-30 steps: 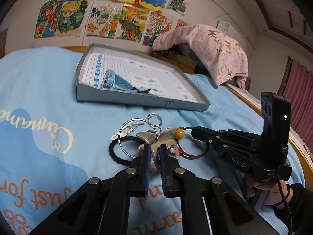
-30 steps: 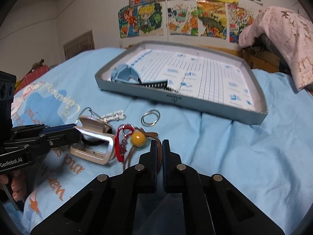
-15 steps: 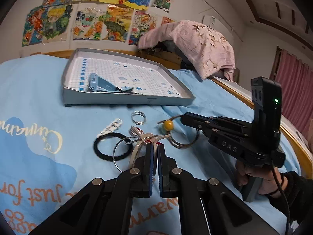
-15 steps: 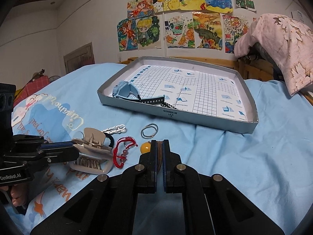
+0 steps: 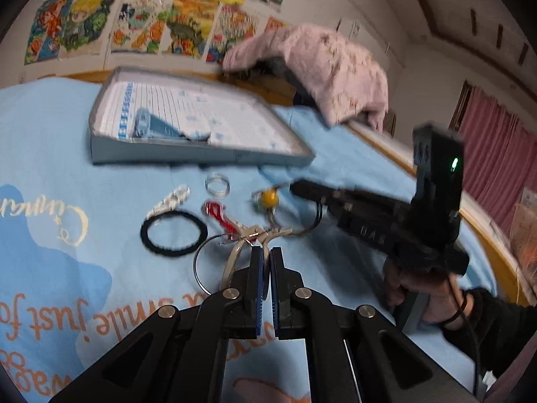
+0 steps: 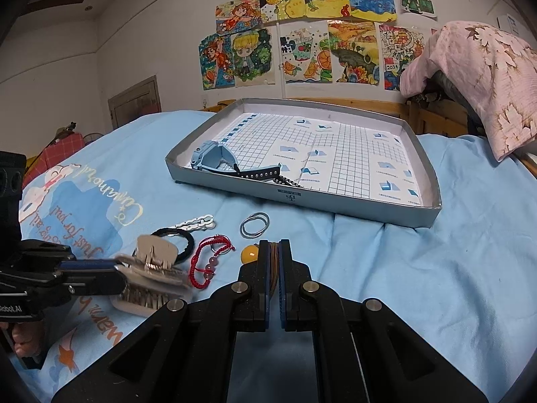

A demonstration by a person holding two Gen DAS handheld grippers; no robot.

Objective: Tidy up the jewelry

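My left gripper (image 5: 265, 258) is shut on a beige claw hair clip (image 6: 152, 273) and holds it just above the blue bedspread; the clip's handles (image 5: 248, 235) show at its fingertips. My right gripper (image 6: 274, 247) is shut on a brown cord bracelet with a yellow bead (image 6: 250, 253), also in the left wrist view (image 5: 269, 198). On the bedspread lie a red string bracelet (image 6: 209, 257), a black hair tie (image 5: 173, 231), a silver ring pair (image 6: 255, 224) and a white clip (image 6: 198, 221). A grey tray (image 6: 335, 203) behind holds a blue watch (image 6: 214, 158).
A pink floral blanket (image 6: 483, 77) is heaped at the right over the wooden bed rail (image 5: 386, 141). Drawings (image 6: 302, 23) cover the wall behind the tray. A thin wire hoop (image 5: 204, 262) lies under the left gripper.
My left gripper has lifted and pulled back with the hair clip. My right gripper has risen with the cord bracelet, drawing the bead away from the pile. The red bracelet now lies free.
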